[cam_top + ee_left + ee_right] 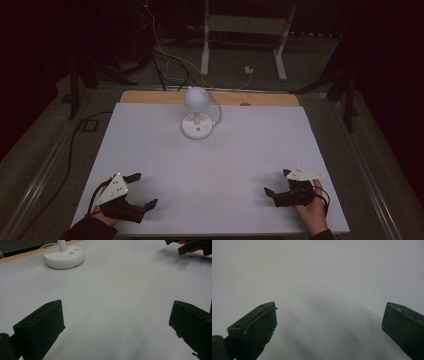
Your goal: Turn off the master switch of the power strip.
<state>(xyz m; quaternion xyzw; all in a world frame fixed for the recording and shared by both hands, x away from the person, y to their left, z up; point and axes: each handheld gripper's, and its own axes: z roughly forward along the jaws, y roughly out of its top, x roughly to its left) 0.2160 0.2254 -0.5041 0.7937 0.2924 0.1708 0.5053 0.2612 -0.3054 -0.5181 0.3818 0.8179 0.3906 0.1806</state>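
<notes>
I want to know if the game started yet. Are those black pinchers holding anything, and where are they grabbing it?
Nothing is held. The left gripper and the right gripper both have their jaws wide apart over bare white table. The white lamp stands far off, untouched.

White table (pixel 250 150) bearing white lamp (pixel 197 112)

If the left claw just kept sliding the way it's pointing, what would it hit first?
Probably nothing soon. In its own view the left claw is open over bare white table; the lamp's round base sits off to the left and the right claw off to the right. Depth is uncertain.
</notes>
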